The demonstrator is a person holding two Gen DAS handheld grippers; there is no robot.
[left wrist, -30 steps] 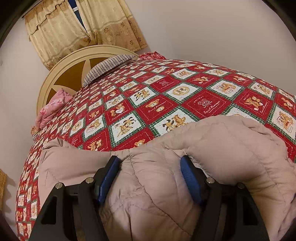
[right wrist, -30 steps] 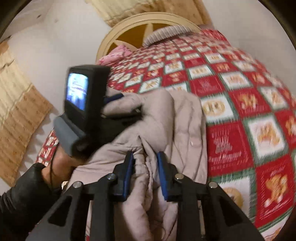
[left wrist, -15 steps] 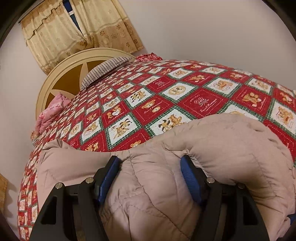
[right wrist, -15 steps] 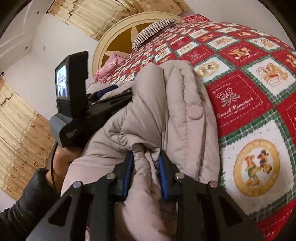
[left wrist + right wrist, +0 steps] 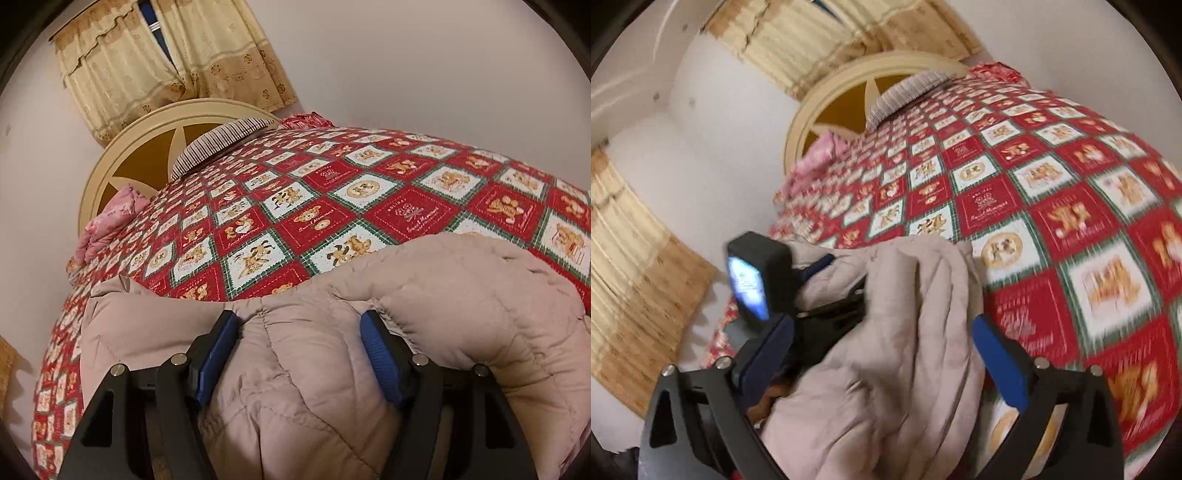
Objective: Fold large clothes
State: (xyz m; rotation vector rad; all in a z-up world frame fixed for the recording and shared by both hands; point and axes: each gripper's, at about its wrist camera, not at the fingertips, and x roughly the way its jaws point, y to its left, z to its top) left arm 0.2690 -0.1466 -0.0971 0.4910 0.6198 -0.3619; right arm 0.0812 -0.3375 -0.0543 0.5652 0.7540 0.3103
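A beige puffer jacket (image 5: 424, 295) lies bunched on the near part of a bed with a red teddy-bear quilt (image 5: 332, 206). My left gripper (image 5: 299, 325) has its blue pads wide apart around a thick fold of the jacket. In the right wrist view the jacket (image 5: 905, 332) lies heaped between the spread blue fingers of my right gripper (image 5: 882, 325), which is open and holds nothing. The left gripper's body with its lit screen (image 5: 750, 280) shows at the jacket's left side.
A cream round headboard (image 5: 122, 162), a striped pillow (image 5: 218, 140) and a pink folded cloth (image 5: 110, 221) are at the bed's far end. Yellow curtains (image 5: 166, 62) hang behind. The wall stands close on the left of the bed.
My right gripper was shut on a jacket fold; it has opened wide and let go. The left gripper stays around its fold, barely moved.
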